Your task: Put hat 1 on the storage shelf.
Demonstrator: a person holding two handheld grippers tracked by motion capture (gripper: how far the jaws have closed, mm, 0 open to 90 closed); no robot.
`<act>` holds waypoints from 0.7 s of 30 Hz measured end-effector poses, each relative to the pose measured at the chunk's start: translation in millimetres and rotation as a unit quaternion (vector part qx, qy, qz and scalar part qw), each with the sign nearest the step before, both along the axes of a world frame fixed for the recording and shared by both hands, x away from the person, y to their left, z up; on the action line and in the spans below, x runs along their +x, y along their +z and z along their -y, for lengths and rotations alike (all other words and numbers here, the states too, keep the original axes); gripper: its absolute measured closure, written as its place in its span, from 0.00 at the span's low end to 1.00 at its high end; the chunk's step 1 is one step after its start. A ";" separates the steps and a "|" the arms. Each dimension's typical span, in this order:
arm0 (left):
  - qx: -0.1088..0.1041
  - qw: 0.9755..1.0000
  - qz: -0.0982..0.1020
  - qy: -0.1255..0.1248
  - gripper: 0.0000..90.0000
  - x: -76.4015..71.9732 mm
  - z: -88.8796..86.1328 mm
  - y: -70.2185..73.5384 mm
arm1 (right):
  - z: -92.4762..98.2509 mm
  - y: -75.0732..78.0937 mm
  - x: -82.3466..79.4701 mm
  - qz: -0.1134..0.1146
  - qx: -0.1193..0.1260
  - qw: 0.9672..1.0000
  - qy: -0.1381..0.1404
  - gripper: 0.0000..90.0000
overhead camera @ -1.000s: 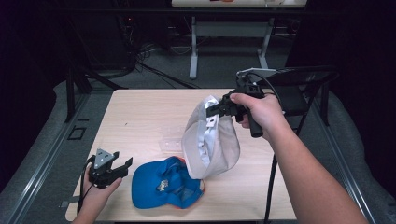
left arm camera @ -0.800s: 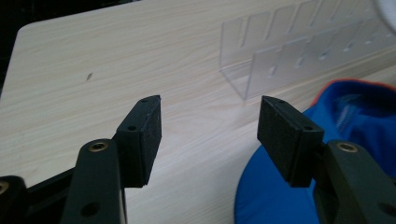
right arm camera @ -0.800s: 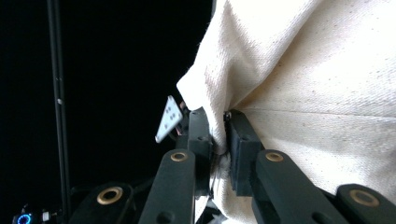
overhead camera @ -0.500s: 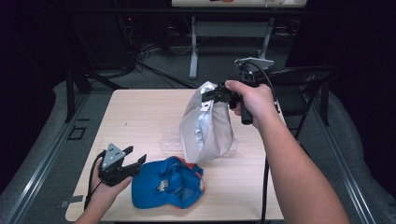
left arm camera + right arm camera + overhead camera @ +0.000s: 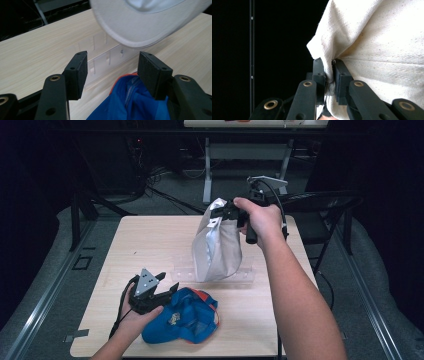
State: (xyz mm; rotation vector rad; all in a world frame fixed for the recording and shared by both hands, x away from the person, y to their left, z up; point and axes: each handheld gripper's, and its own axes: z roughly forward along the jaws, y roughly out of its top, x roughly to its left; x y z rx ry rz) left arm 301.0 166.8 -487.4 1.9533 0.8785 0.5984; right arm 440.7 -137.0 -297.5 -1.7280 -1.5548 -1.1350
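My right gripper [image 5: 222, 215] is shut on the edge of a white cap [image 5: 217, 247], which hangs from it over the table's middle. The right gripper view has the cloth pinched between both pads of the right gripper [image 5: 329, 72], with the white cap [image 5: 382, 50] spreading to the right. A blue cap [image 5: 187, 322] lies near the front edge. My left gripper [image 5: 167, 290] sits at its left side, open, its jaws having just closed a little. In the left gripper view the blue cap [image 5: 130, 102] lies low between the pads of the left gripper [image 5: 112, 72], unpressed.
A clear plastic stand [image 5: 215, 276] lies on the wooden table [image 5: 150, 240] under the hanging white cap, and reappears as the clear plastic stand [image 5: 102, 62] ahead of the left jaws. A dark chair [image 5: 320, 205] stands at the table's far right corner.
My left gripper has moved right, up against the blue cap. The right gripper has carried the white cap a little farther back and higher.
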 end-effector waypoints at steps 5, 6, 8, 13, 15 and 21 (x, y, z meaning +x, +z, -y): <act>-0.004 1.000 0.004 -0.014 0.46 2.4 12.9 1.1 | -11.8 -1.6 6.7 0.000 -0.002 1.000 -0.004 0.91; -0.002 1.000 0.003 -0.016 0.45 2.9 15.0 1.3 | -14.5 -2.0 8.0 -0.001 0.000 1.000 -0.004 0.91; -0.001 1.000 0.006 -0.017 0.45 4.3 18.9 0.5 | -20.2 -3.1 10.1 -0.003 0.001 1.000 -0.003 0.91; 0.011 1.000 0.004 -0.017 0.45 8.5 24.0 -3.0 | -31.8 -6.2 14.0 -0.004 0.003 1.000 0.000 0.91; 0.015 1.000 0.003 -0.017 0.45 10.4 25.8 -5.2 | -34.8 -5.8 15.2 -0.006 0.004 1.000 0.000 0.91; 0.025 1.000 0.002 -0.011 0.47 17.5 34.6 -8.8 | -37.6 -2.9 18.8 -0.008 0.009 1.000 -0.007 0.91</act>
